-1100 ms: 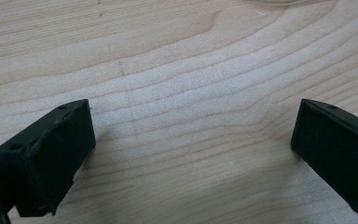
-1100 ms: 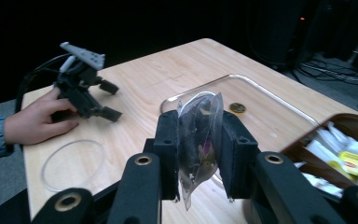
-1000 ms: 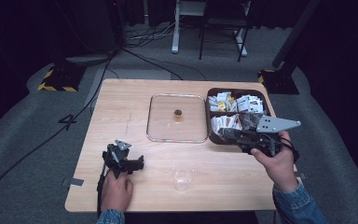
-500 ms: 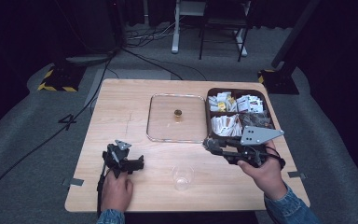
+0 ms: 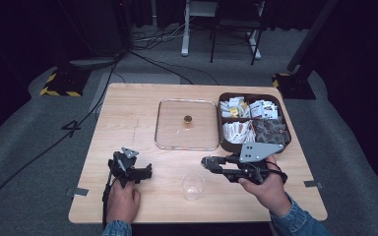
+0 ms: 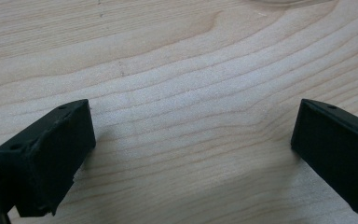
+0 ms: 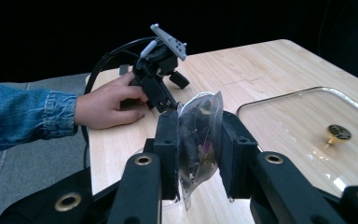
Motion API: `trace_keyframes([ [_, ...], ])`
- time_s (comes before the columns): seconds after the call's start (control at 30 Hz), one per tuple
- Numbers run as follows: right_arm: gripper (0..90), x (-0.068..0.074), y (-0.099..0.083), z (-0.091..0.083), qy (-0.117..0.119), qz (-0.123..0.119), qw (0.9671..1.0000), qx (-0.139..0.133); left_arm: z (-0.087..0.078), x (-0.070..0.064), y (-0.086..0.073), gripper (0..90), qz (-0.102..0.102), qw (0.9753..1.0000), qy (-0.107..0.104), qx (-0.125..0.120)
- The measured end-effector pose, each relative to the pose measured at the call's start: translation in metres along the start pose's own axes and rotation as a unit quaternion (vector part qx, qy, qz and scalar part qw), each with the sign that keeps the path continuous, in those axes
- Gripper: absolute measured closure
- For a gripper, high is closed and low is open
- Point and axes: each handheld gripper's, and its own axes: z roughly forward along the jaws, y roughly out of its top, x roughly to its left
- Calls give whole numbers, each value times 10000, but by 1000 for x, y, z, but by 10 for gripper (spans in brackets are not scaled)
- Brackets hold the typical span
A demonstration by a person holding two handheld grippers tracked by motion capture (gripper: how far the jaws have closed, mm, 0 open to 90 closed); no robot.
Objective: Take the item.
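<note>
My right gripper (image 5: 207, 163) points left over the table's front middle, just beyond and right of a clear plastic cup (image 5: 193, 186). In the right gripper view its jaws (image 7: 196, 154) are shut on a clear sachet (image 7: 199, 135) of dark dried pieces, held upright above the cup's rim (image 7: 167, 203). My left gripper (image 5: 144, 173) rests on the table at the front left under a hand. In the left gripper view it (image 6: 191, 144) stands open, with bare wood between its fingers (image 6: 51, 154).
A glass lid (image 5: 170, 129) with a gold knob (image 5: 188, 119) lies at the table's centre. A brown compartment box (image 5: 222, 137) with several sachets stands to its right. A cable trails from the left gripper off the front edge.
My right gripper has left the brown box and travelled left and toward the front, carrying the sachet to a spot beside the cup. The left gripper has stayed put.
</note>
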Motion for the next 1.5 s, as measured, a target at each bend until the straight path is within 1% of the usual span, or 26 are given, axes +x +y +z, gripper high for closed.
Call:
trace_keyframes([
  [0.3,721,7,-4,18,237,125,9996,-32,0,0,0,0,-1,10000,3,3],
  [0.47,721,10,-9,30,372,201,9991,33,0,0,0,0,-3,10000,-1,-3],
  [0.67,721,10,-17,42,514,276,9981,211,0,0,0,0,0,10000,0,-1],
  [0.93,720,11,-24,52,600,314,9967,450,0,0,0,0,14,10000,7,6],
  [1.03,720,11,-27,55,618,363,9958,564,0,0,0,0,1,10000,7,-2],
  [1.27,720,11,-31,60,600,385,9948,728,0,0,0,0,-1,10000,8,-2],
  [1.5,720,11,-35,64,557,359,9945,816,0,0,0,0,3,10000,10,-1],
])
